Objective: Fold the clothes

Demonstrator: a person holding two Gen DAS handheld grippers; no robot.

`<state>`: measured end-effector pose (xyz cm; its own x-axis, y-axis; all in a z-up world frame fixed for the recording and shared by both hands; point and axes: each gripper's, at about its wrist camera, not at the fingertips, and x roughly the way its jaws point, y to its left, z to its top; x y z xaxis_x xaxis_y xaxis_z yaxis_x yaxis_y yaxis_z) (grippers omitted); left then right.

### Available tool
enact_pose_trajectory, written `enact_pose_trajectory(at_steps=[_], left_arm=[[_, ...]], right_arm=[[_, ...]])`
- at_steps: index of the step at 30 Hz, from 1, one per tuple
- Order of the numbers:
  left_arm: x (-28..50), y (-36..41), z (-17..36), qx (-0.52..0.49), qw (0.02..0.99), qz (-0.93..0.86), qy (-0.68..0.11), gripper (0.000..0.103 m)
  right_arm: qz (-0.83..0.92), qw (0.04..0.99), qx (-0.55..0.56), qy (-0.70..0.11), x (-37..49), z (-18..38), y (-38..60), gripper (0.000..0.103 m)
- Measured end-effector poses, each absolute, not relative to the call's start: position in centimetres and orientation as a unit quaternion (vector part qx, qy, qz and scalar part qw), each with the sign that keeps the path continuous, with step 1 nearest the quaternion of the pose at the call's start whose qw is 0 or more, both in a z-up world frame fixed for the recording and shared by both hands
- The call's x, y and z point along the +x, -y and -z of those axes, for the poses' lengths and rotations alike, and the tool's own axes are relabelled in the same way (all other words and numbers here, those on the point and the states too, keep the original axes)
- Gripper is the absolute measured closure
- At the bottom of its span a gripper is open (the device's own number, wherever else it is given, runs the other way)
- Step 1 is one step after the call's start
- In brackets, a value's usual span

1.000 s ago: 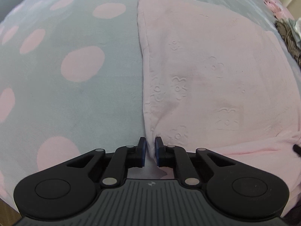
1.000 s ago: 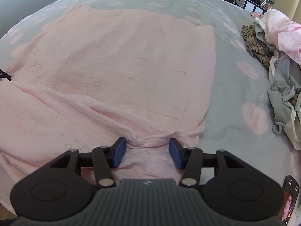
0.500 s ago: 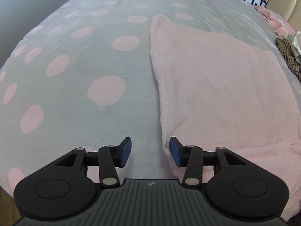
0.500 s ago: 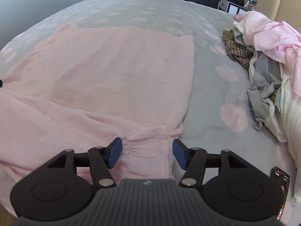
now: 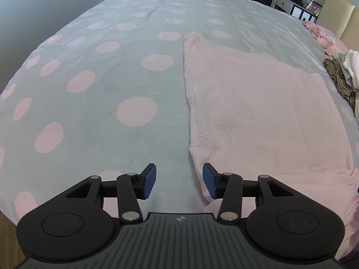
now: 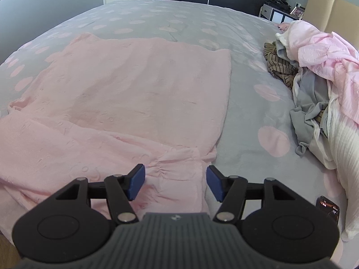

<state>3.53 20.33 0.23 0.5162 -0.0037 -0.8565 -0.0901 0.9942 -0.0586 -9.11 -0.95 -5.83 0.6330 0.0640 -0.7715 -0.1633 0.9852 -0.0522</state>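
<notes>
My right gripper (image 6: 175, 183) hangs with its jaws spread wide and nothing between them, above the gathered cuff (image 6: 177, 168) of the pink garment (image 6: 134, 85). The garment lies spread flat on the grey spotted bedspread (image 6: 246, 116). A heap of unfolded clothes (image 6: 314, 85) sits to my right, with a phone (image 6: 327, 208) near the bed's edge.
</notes>
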Motion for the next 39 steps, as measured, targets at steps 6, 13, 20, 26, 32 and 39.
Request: enact_pose_trajectory(at_steps=[6,13,20,26,32,39], left_arm=[[3.38,-20.38,-0.36,-0.053,0.87,-0.022,-0.49,0.059],[3.41,-20.32,-0.41,-0.057,0.869,-0.019,-0.491,0.059],[3.5,-20.06,-0.21,-0.058,0.867,-0.017,-0.495,0.059],[3.59,-19.87,-0.02,-0.059,0.865,-0.013,-0.499,0.059],[3.6,-19.79,0.01,-0.058,0.863,-0.011,-0.501,0.059],[3.59,-19.71,0.06,-0.059,0.862,-0.01,-0.503,0.059]], right_arm=[[-0.058,0.901,-0.061,-0.425,-9.57,5.8,1.2,0.039],[-0.053,0.9,-0.061,-0.428,-9.88,5.87,1.44,0.039],[-0.057,0.898,-0.062,-0.432,-9.81,6.02,1.39,0.039],[-0.06,0.895,-0.064,-0.436,-9.45,6.29,1.2,0.039],[-0.063,0.895,-0.066,-0.438,-9.14,6.4,0.78,0.039],[-0.064,0.894,-0.066,-0.439,-8.98,6.46,0.59,0.039]])
